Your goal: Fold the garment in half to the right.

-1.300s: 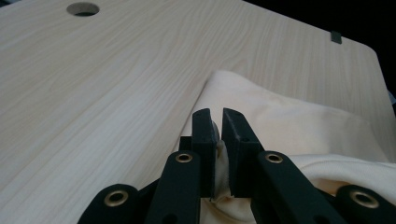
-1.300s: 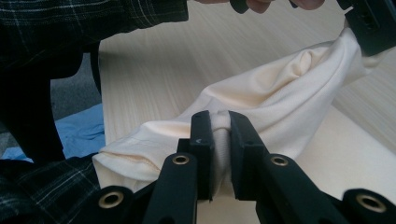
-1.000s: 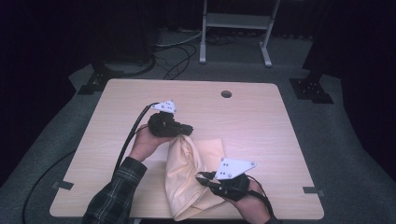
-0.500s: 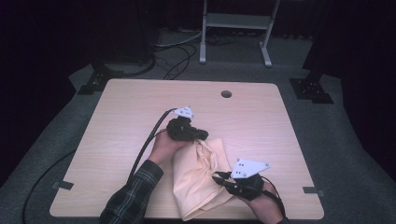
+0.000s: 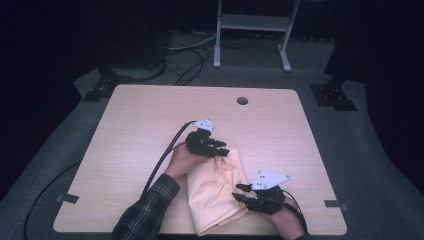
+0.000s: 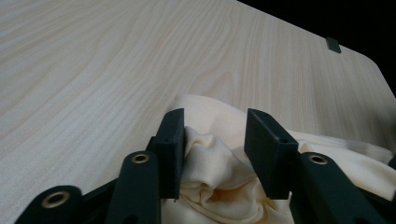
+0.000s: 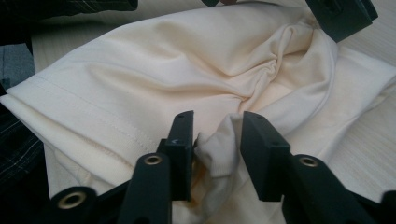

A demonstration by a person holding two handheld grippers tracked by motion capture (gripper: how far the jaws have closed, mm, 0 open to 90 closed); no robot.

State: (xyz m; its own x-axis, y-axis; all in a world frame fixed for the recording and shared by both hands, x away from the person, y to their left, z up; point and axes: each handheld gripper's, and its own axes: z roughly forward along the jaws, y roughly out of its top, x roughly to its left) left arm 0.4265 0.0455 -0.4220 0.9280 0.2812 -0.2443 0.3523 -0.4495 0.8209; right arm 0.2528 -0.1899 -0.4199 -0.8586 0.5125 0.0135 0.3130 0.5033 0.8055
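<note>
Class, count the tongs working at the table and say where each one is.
2. The left tongs are at the cloth's far edge; the right tongs are at its right side, near the table's front edge.

no readable text, labels, brands, numbers or signs anywhere in these views

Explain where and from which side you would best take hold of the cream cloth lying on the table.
Grip the raised crumpled fold of the cream cloth, coming down from above. The rest lies flat against the table, giving the pads nothing to close around; the bunched ridge probably stands high enough to pinch.
</note>
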